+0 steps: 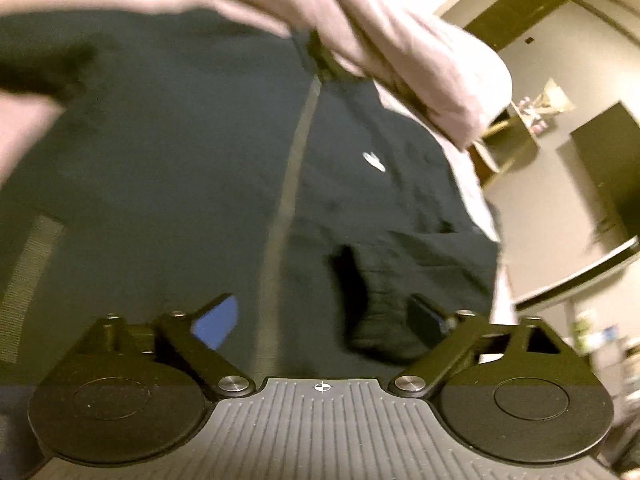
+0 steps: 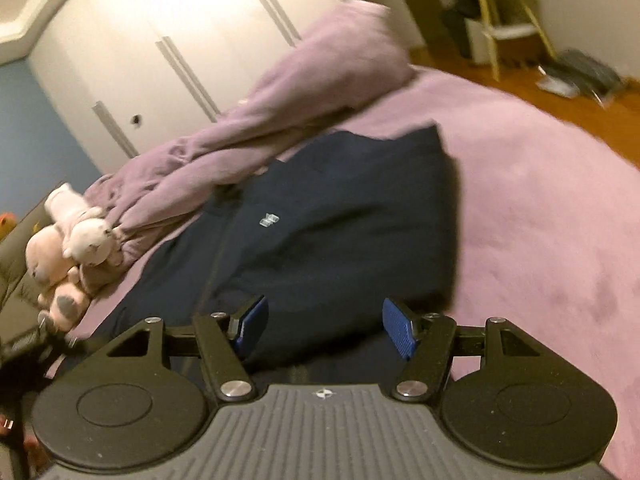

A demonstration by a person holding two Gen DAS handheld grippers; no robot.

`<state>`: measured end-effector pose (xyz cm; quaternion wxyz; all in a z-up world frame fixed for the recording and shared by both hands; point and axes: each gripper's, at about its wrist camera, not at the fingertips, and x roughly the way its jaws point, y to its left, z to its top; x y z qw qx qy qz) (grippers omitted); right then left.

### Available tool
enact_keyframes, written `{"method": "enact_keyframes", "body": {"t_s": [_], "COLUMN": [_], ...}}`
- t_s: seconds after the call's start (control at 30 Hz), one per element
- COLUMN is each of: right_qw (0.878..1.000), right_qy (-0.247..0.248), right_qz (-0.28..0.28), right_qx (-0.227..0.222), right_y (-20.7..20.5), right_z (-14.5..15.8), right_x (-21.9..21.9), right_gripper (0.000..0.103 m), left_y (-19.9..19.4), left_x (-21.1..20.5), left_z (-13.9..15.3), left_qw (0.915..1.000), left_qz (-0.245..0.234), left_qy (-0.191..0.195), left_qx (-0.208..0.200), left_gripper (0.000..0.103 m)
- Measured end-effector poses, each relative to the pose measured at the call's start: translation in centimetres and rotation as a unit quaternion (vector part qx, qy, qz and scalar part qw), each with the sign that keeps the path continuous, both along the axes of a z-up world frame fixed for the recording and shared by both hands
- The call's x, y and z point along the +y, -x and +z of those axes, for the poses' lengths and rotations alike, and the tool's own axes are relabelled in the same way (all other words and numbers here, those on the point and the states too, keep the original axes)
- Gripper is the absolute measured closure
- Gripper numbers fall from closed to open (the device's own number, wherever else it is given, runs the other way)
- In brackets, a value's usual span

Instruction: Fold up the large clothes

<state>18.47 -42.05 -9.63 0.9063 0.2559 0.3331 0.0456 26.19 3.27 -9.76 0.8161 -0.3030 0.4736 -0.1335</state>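
One dark navy zip-up jacket point(image 2: 328, 216) lies spread on the bed point(image 2: 540, 208), which is covered in a lilac bedspread, and its single zipper line runs up the middle with one small pale logo point(image 2: 269, 220) on the chest. In the right wrist view the jacket's far side is turned over into a thick fold with a raised corner, and one bunched lilac blanket point(image 2: 256, 128) lies along the jacket's upper edge, touching the collar area. The right gripper point(image 2: 324, 330) hangs just above the jacket's near hem with its two blue-padded fingers point(image 2: 396, 328) apart and nothing between them. The left gripper point(image 1: 320, 320) sits close over the same jacket point(image 1: 180, 152), its two fingers also spread wide; a dark roll of jacket fabric rises just inside its right finger, but whether it touches the pad cannot be told through the blur. In the left wrist view the zipper point(image 1: 294, 168) and the logo point(image 1: 374, 161) show again, with the lilac blanket point(image 1: 400, 40) draped across the top. At the bed's head end lie two pale pink plush toys point(image 2: 72, 256), pressed against each other. Behind the bed stands one white wardrobe point(image 2: 180, 40) with long bar handles, and one yellow-framed chair point(image 2: 508, 16) stands on the wooden floor point(image 2: 600, 120), well apart from the bed.
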Motion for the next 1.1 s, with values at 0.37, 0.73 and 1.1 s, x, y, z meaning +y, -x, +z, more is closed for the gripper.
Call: {"method": "enact_keyframes", "body": {"t_s": [0.37,0.73,1.1], "right_qw": [0.998,0.996,0.997], "right_qy": [-0.051,-0.03,0.024], "right_qz": [-0.027,-0.057,-0.05], "right_qx": [0.031,0.062,0.051], "right_y": [2.5,1.4,-1.5], "right_z": [-2.6,-3.4,-0.9], "right_x": [-3.3,-3.2,-2.1], "right_gripper": [0.039,0.039,0.039], "left_y": [-5.2,-7.4,-11.1], "left_x": [-4.5,-3.6,8.2], "left_z": [-6.2,-1.3,-1.0], "left_qw": [0.9942,0.9983,0.9742], "left_qz": [-0.015,-0.053,0.088], "left_qy": [0.074,0.019,-0.206], "left_qx": [0.077,0.012,-0.028], "left_gripper": [0.047,0.09,0.085]}}
